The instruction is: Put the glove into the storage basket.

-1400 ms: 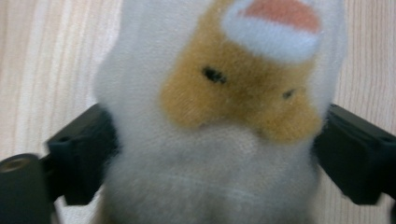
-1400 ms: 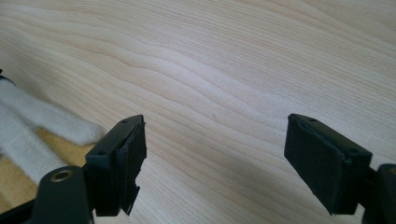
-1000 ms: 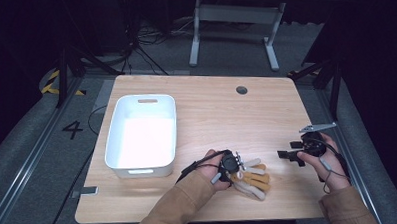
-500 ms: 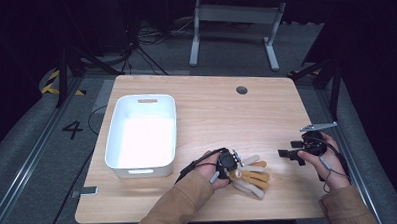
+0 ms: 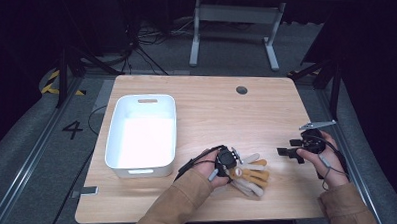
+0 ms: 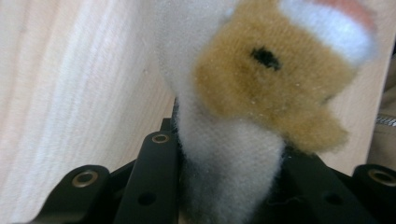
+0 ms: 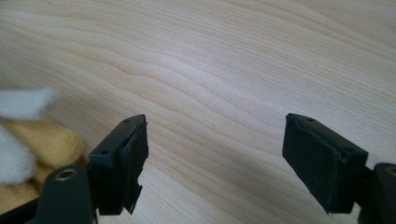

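Two black tongs, left tongs (image 6: 224, 182) clamping blurred plush toy (image 6: 261, 93), edges cropped

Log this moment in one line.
left gripper: shut on plush toy | right gripper: open, holding nothing | white bin: on table, left of toy

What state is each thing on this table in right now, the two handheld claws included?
Left gripper: shut on the plush toy, jaws just closed.
Right gripper: open, nothing between its jaws, over bare wood.
Plush toy: lying on the table, pinched at a white part.
White bin: upright, empty.
Table: bare elsewhere.
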`<action>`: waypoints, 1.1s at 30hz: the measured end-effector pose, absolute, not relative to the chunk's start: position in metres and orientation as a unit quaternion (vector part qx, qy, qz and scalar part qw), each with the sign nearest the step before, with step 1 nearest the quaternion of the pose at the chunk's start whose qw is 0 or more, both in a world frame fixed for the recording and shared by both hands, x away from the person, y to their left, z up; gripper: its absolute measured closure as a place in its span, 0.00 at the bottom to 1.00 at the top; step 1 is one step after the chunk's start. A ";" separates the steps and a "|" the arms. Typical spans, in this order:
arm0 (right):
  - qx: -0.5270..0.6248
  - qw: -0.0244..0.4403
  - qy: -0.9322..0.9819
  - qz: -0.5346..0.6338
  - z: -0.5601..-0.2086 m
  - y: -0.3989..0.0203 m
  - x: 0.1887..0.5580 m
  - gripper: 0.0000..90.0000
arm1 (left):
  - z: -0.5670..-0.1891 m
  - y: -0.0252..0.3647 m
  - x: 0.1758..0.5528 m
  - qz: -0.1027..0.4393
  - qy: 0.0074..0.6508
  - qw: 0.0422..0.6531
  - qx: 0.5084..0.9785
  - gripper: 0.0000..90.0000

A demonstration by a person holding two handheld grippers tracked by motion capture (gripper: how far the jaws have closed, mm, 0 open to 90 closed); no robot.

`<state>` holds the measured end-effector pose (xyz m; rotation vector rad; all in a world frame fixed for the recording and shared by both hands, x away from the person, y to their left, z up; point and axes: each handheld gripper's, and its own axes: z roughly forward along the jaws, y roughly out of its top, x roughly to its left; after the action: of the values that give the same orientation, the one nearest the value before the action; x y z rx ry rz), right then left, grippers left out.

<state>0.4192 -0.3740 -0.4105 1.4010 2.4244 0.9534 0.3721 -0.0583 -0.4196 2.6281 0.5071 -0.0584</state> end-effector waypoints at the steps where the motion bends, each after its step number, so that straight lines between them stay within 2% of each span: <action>1: 0.472 0.092 0.816 0.321 -0.410 -0.374 0.419 0.25 | -0.417 -0.058 0.372 -0.022 0.189 0.232 0.954 0.82; 12: 0.474 0.093 0.814 0.324 -0.407 -0.373 0.425 0.25 | -0.385 -0.043 0.372 -0.017 0.214 0.294 0.931 0.81; 24: 0.459 0.091 0.822 0.325 -0.406 -0.362 0.436 0.25 | -0.372 -0.030 0.375 -0.012 0.249 0.307 0.918 0.81; 33: 0.458 0.087 0.827 0.316 -0.406 -0.361 0.440 0.26 | -0.357 -0.020 0.383 0.007 0.337 0.294 0.894 0.81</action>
<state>0.4400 -0.3606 -0.4062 1.3640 2.4619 0.9402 0.3835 -0.0200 -0.3572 2.3805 0.8981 0.0176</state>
